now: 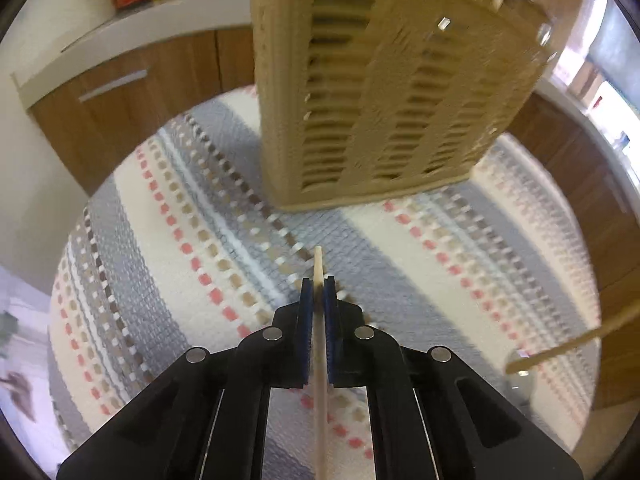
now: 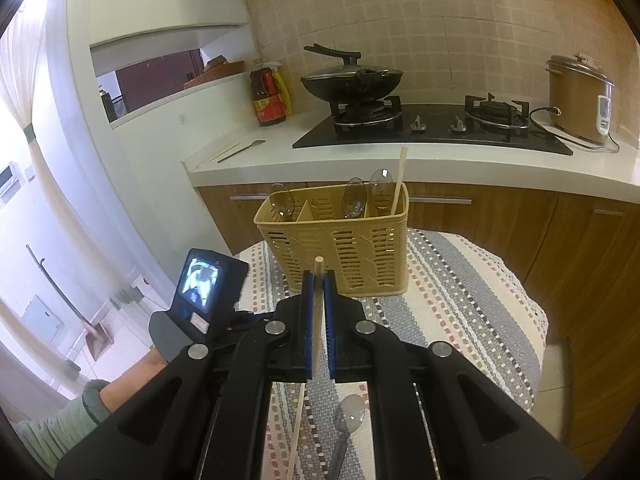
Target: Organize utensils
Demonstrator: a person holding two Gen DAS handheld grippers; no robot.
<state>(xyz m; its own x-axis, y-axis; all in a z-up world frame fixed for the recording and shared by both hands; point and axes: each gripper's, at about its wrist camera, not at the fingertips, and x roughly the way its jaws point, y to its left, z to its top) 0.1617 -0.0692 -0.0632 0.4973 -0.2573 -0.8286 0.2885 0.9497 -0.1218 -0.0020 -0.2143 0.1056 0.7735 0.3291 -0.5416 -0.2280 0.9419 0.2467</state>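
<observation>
A tan slotted utensil basket (image 2: 340,248) stands on the striped cloth; it fills the upper part of the left wrist view (image 1: 384,92). It holds clear plastic spoons (image 2: 354,198) and one wooden chopstick (image 2: 399,180). My left gripper (image 1: 319,280) is shut on a wooden chopstick (image 1: 319,268), low over the cloth in front of the basket. My right gripper (image 2: 319,274) is shut on another wooden chopstick (image 2: 318,304), just short of the basket. On the cloth below lie a chopstick (image 2: 296,432) and a clear spoon (image 2: 348,420).
The striped cloth (image 2: 460,300) covers a small round table. Behind it runs a white counter (image 2: 400,160) with a gas hob, a lidded wok (image 2: 352,80), a rice cooker (image 2: 580,96) and sauce bottles (image 2: 270,96). The left gripper's body (image 2: 200,292) sits left of my right one.
</observation>
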